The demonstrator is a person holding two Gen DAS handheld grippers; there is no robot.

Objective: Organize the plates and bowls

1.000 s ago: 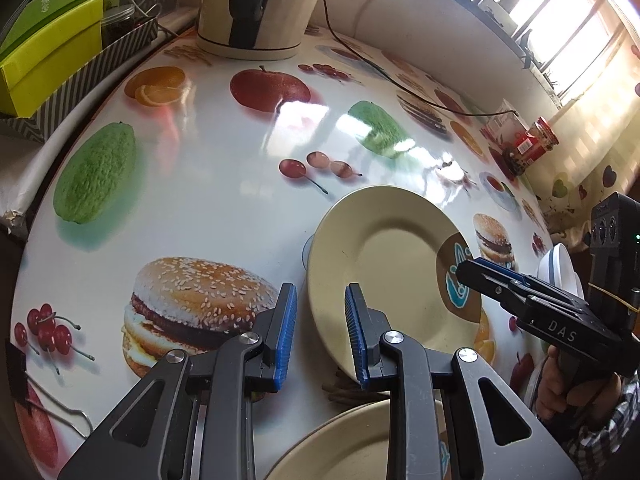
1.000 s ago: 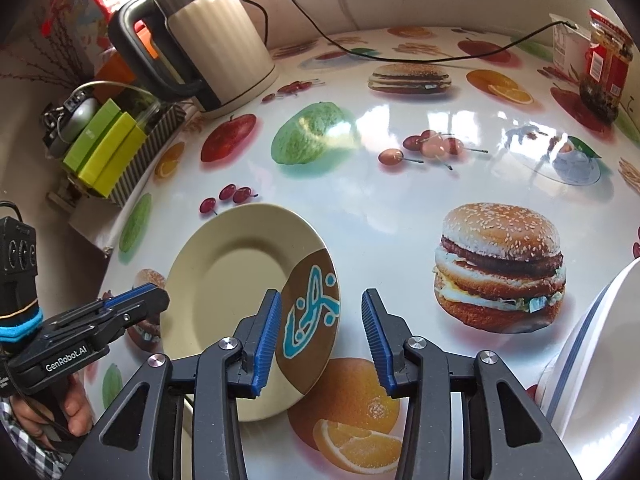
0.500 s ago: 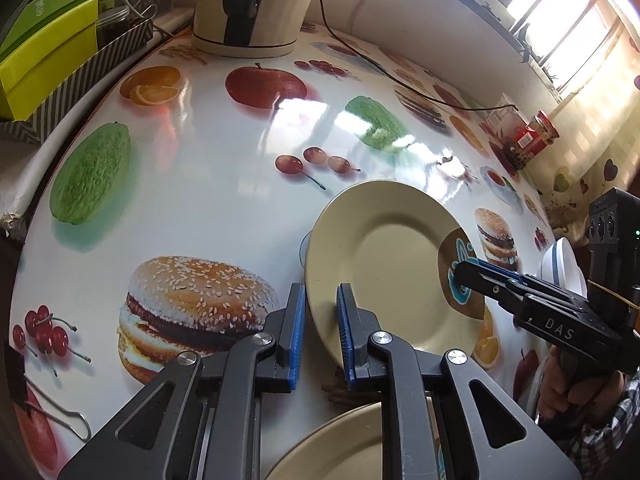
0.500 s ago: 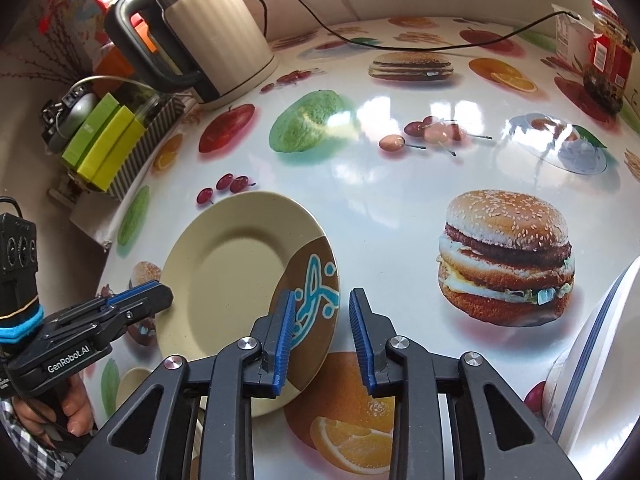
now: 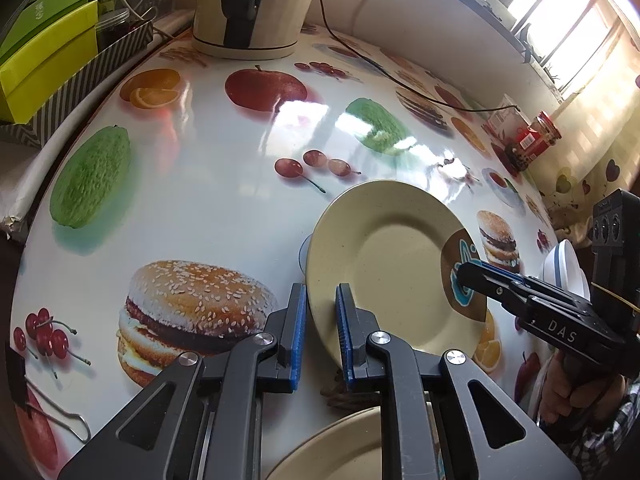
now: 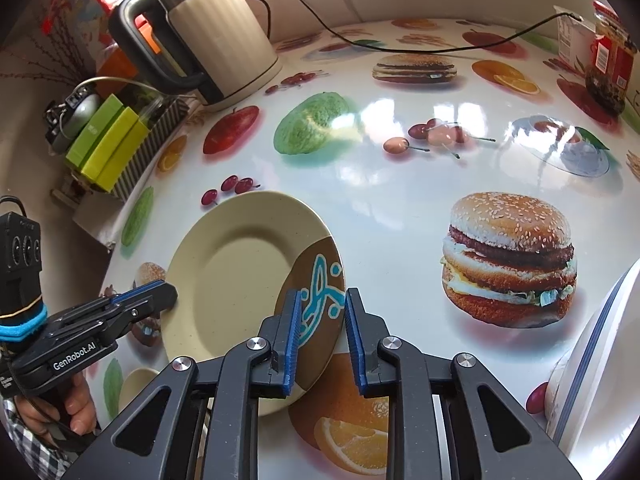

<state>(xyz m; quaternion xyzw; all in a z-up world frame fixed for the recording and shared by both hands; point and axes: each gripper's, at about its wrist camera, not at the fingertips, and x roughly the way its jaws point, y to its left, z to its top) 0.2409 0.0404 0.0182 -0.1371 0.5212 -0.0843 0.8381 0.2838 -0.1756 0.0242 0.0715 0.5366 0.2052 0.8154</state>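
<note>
**Two grippers straddle one beige plate**

On the flank of the left gripper (image 6: 170, 296) the right wrist view shows white lettering, "GenRobot.AI"; on the right gripper (image 5: 466, 274) the left wrist view shows "DAS". A red label wraps the jar (image 6: 610, 68) at the far right of the table, its print too small to read, and the green boxes (image 6: 106, 148) by the wall carry a mark that cannot be made out.

The beige plate (image 5: 384, 264) lies near the table's front edge, tilted, its left rim raised toward the left gripper (image 5: 322, 336) and its brown patch with the turquoise squiggle turned toward the right gripper (image 6: 322, 340). Being round, it has no long axis; the decorated patch faces the person's right. Each gripper has its blue-padded fingers on either side of the plate's rim, jaws narrowed but with a gap visible beside the rim, so neither is seen clamping. A second beige plate (image 5: 340, 448) sits under the left gripper, at the bottom of the left wrist view. White bowls with a blue stripe (image 6: 592, 356) stand just to the right.

Underneath is a glossy white tablecloth (image 6: 400, 200) printed with burgers, cherries, apples, oranges and green fruit, catching bright glare. A cream ribbed kettle (image 6: 216, 36) with a dark handle stands at the back, a black cord (image 6: 420, 46) trailing along the wall. A window (image 5: 560, 20) lights the right side.
</note>
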